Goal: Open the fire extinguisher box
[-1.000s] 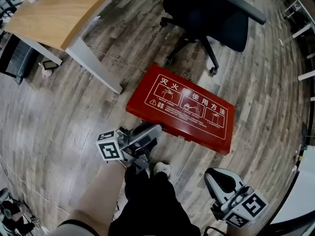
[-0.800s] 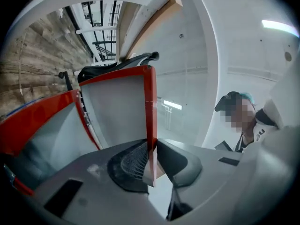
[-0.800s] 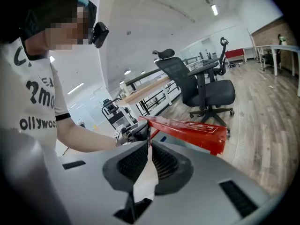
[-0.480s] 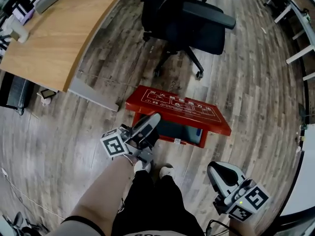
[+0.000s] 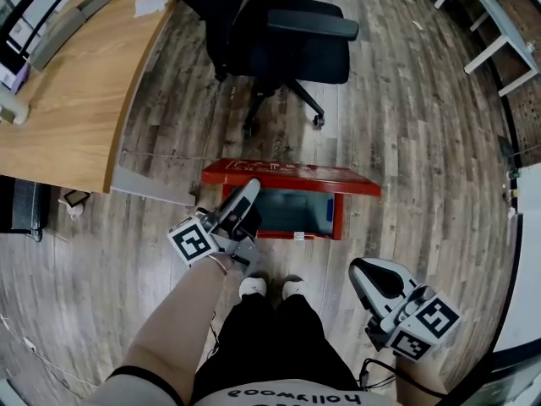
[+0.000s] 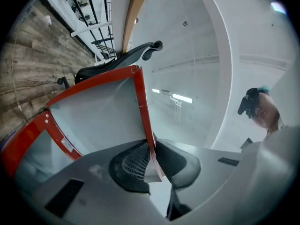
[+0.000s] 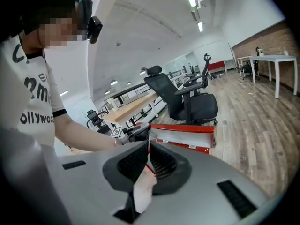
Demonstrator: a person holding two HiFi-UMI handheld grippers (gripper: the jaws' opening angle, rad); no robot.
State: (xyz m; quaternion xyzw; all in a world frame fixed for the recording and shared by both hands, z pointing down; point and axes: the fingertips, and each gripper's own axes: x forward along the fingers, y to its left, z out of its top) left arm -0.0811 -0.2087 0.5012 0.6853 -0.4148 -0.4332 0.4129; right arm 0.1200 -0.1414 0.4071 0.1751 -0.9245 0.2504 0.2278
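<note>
The red fire extinguisher box [image 5: 336, 218] lies on the wood floor in front of my feet, and its grey inside shows. Its lid [image 5: 287, 173] stands raised on the far side, seen nearly edge-on. My left gripper [image 5: 246, 198] is at the box's front left, shut on the lid's red edge [image 6: 143, 104]. The thin edge runs between the ribbed pads of the left gripper [image 6: 151, 157]. My right gripper [image 5: 365, 271] hangs low at the right, away from the box, shut with nothing in it. The right gripper [image 7: 148, 157] points toward the open box [image 7: 187, 134].
A black office chair [image 5: 287, 36] stands just beyond the box. A wooden desk [image 5: 76, 100] is at the left with its white leg [image 5: 152, 186] near the box's left end. A white table [image 5: 490, 32] is far right. My shoes [image 5: 254, 288] are just before the box.
The lid has swung up from flat on the box to nearly upright, with my left gripper rising with it. The right gripper stayed low at the right.
</note>
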